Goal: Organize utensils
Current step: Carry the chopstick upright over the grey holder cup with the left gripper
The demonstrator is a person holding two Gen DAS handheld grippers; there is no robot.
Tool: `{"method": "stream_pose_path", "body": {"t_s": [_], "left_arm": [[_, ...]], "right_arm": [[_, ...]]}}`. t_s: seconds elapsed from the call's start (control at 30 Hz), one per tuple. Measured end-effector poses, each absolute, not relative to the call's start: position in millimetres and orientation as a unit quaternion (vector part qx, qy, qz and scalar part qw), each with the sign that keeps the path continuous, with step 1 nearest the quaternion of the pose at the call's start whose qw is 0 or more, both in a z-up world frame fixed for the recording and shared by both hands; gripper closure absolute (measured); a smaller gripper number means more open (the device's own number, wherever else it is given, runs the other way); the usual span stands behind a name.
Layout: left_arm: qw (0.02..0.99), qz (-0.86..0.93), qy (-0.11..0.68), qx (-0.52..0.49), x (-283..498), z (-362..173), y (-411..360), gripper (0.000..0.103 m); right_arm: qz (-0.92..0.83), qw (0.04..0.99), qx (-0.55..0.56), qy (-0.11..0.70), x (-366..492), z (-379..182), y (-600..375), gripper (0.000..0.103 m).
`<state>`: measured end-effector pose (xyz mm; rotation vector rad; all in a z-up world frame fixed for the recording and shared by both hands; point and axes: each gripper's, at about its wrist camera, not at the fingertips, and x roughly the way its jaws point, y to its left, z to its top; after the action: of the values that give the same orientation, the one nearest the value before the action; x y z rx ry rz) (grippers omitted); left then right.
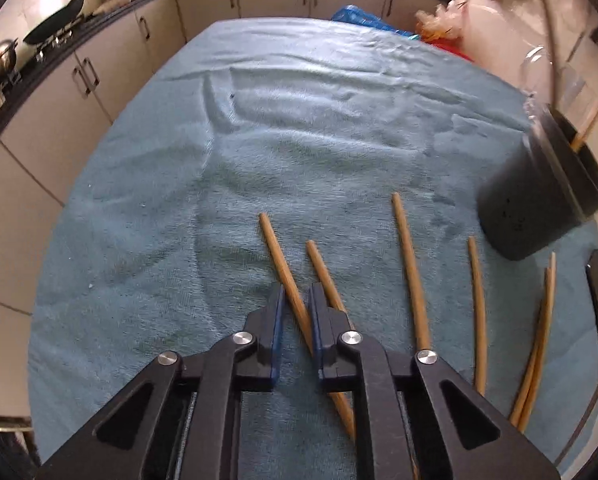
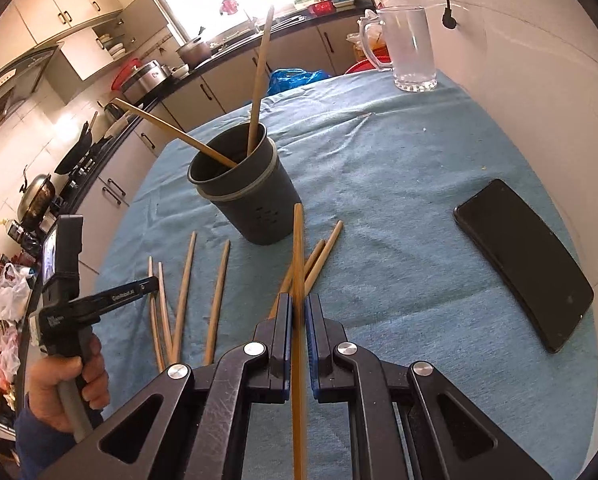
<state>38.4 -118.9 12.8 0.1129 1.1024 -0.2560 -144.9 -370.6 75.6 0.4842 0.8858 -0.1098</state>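
Blue pads on my right gripper [image 2: 298, 312] are pinched onto a single wooden chopstick [image 2: 298, 264]. It runs lengthwise between the fingers, its tip aimed toward the dark utensil cup [image 2: 259, 208] just ahead on the teal towel [image 2: 399, 184]. The stick looks slightly blurred and seems to be clear of the cloth, though I can't be sure of that.

My left gripper [image 1: 296, 308] is only partly open. Its jaws straddle one chopstick lying on the towel [image 1: 289, 276], with a little daylight either side, so I judge it is not gripped yet. A second stick [image 1: 323, 272] lies just beside it, passing under the right-hand finger.

Farther out, the cup already holds two chopsticks [image 2: 259, 60], each leaning against the rim at a different angle. So the sorting is started, but it is well short of half done by my count.

- On the cloth in front of the cup, a pair lies crossed under my held stick [image 2: 325, 248].
- To the left, four more lie loosely side by side [image 2: 185, 280], including the one my left tool is over.

Each of those has to be picked up and dropped in the cup. A black phone [image 2: 527, 264] lies well apart on the right. A clear glass pitcher [image 2: 411, 40] stands at the far edge of the table, and neither is in the way.
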Motion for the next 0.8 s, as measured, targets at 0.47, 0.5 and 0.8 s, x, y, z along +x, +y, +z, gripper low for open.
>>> {"method": "stream_pose_path", "body": {"t_s": [0.47,0.5,0.8], "left_arm": [[0.899,-0.180,0.399,0.009,-38,83,-92,0.097],[0.900,-0.183,0.394,0.008,-42,87,-91,0.097],[0.913,-0.201,0.354,-0.014,-67,124,-74,0.097]], "right_arm": [[-0.031,0.894,0.210,0.396,-156,95,-350,0.096],[-0.028,0.895,0.208,0.394,-157,96,-347,0.096],[-0.016,0.909,0.199,0.366,-169,117,-338,0.096]]}}
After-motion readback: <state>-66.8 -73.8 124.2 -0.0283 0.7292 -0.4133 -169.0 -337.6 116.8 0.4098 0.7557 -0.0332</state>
